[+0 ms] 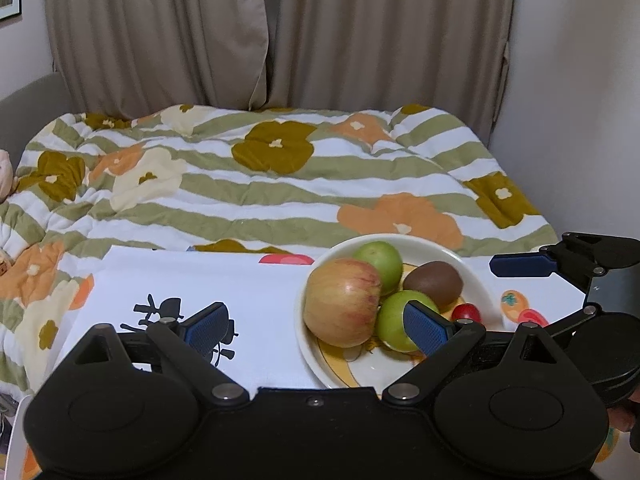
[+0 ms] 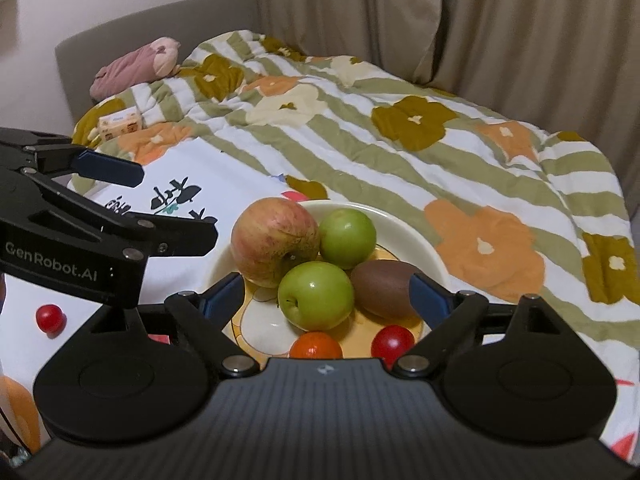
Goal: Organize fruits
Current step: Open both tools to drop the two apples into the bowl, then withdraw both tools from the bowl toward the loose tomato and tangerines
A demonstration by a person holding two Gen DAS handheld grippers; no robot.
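A cream bowl point(image 1: 400, 240) point(image 2: 400, 224) holds a red-yellow apple point(image 1: 342, 302) point(image 2: 276, 240), two green fruits point(image 1: 378, 258) point(image 2: 316, 294), a brown kiwi point(image 1: 434, 282) point(image 2: 384, 288), a small orange point(image 2: 316, 346) and a red cherry tomato point(image 1: 466, 314) point(image 2: 392, 340). Another cherry tomato point(image 2: 50, 318) lies on the cloth left of the bowl. My right gripper point(image 2: 326, 296) point(image 1: 532, 296) hovers wide open over the bowl's near side, its fingers flanking the near green fruit and kiwi without pressing on them. My left gripper point(image 1: 316, 328) point(image 2: 176, 206) is open and empty at the bowl's left edge.
The bowl stands on a white cloth point(image 1: 240, 288) printed with black figures and fruit pictures. Behind lies a bed with a flowered striped quilt point(image 1: 280, 184). A tissue pack point(image 2: 120, 124) and a pink plush toy point(image 2: 136, 64) rest at its far left. Curtains hang behind.
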